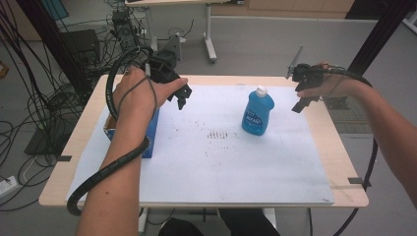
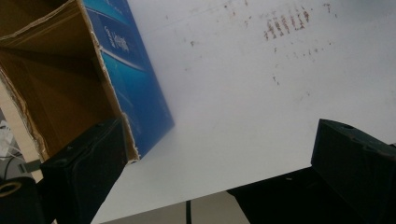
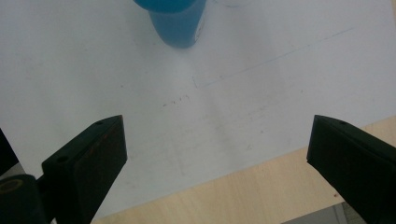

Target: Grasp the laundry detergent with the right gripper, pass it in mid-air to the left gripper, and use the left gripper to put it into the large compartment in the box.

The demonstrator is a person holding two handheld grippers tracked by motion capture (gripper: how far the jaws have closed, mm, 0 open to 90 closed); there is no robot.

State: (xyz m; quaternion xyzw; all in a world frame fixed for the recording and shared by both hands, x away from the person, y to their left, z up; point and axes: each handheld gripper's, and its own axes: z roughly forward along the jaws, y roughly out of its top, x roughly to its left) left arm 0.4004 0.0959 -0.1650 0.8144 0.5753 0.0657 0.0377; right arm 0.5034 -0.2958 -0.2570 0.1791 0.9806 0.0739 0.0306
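Note:
A blue bottle (image 1: 258,113) with a white cap stands upright on the white sheet (image 1: 221,162), right of the middle. An open blue cardboard box (image 1: 151,132) lies at the left, partly hidden under the person's left forearm. My left gripper (image 1: 182,97) hovers just right of the box's far end, open and holding nothing. In the left gripper view the box (image 2: 135,88) shows its brown inside beside the left jaw, and the gripper (image 2: 219,158) stands wide over bare sheet. My right gripper (image 1: 300,104) hangs open to the right of the bottle. The bottle's base (image 3: 177,23) is ahead of that gripper (image 3: 217,154).
The wooden table (image 1: 339,162) shows as a border around the sheet, which has faint reddish marks (image 1: 219,133) in the middle. Cables and a black box (image 1: 78,46) lie on the floor at far left. A table leg (image 1: 210,44) stands behind.

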